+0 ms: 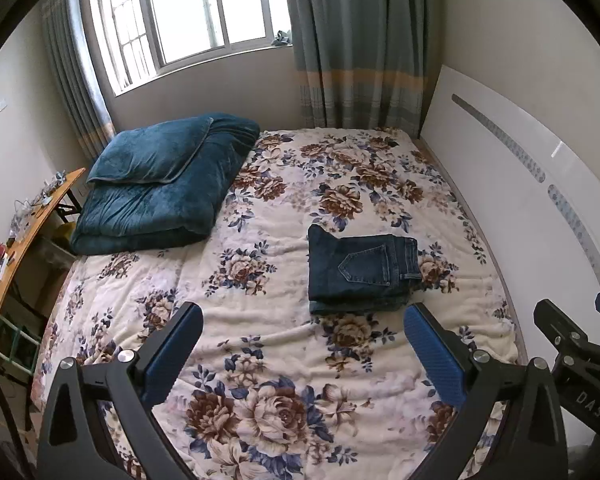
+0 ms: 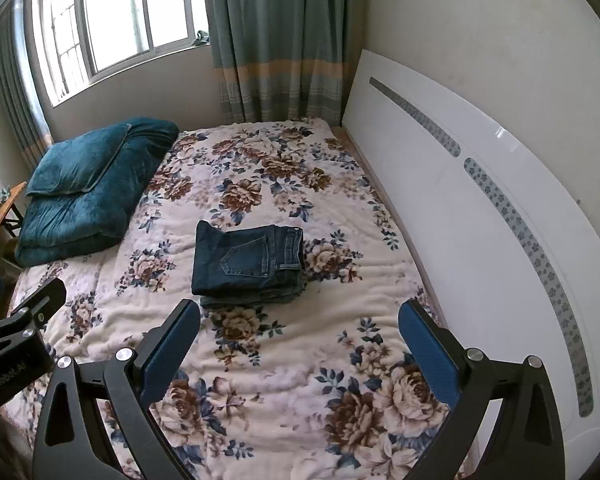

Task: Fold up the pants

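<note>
Dark blue jeans (image 1: 360,270) (image 2: 248,262) lie folded into a compact rectangle on the floral bedspread (image 1: 268,344) (image 2: 284,360), a back pocket facing up and the waistband toward the right. My left gripper (image 1: 304,320) hovers open above the bedspread, nearer than the jeans, with nothing between its blue pads. My right gripper (image 2: 300,316) is likewise open and empty, held back from the jeans' near edge. In the left wrist view, the right gripper's black frame shows at the right edge. In the right wrist view, the left gripper's frame shows at the left edge.
A folded teal blanket (image 1: 160,184) (image 2: 88,188) with a pillow on it lies at the bed's far left. A white headboard (image 1: 520,208) (image 2: 460,200) runs along the right. A cluttered wooden table (image 1: 28,232) stands left of the bed. Window and curtains are behind.
</note>
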The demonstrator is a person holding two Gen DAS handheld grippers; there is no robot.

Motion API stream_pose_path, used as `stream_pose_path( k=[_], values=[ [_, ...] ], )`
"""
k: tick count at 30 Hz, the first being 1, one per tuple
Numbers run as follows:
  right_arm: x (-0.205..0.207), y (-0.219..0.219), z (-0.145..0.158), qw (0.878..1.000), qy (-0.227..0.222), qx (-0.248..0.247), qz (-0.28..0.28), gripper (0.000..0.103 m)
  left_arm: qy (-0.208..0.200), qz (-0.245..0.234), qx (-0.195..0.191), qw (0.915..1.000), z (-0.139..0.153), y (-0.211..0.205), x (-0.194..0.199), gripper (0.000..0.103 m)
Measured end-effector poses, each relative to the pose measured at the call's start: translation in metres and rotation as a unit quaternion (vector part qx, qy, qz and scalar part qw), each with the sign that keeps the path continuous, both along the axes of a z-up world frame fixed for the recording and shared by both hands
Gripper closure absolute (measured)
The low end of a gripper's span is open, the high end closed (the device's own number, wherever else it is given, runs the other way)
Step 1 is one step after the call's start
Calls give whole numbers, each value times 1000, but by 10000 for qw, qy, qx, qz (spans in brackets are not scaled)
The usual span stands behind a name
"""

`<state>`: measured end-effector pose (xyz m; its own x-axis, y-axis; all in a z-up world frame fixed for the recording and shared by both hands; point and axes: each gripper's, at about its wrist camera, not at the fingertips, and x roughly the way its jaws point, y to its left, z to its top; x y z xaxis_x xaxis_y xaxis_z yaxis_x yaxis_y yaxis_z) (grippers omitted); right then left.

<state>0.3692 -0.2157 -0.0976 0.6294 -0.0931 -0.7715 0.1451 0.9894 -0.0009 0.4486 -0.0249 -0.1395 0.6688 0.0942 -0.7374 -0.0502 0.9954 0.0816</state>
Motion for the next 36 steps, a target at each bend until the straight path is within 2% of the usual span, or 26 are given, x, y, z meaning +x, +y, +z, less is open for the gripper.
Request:
stream_pose_path(
  k=[36],
  values=[
    [-20, 5, 4, 10000, -42, 24, 42, 1, -60, 83, 31, 9999, 1, 0, -16, 0]
  ],
)
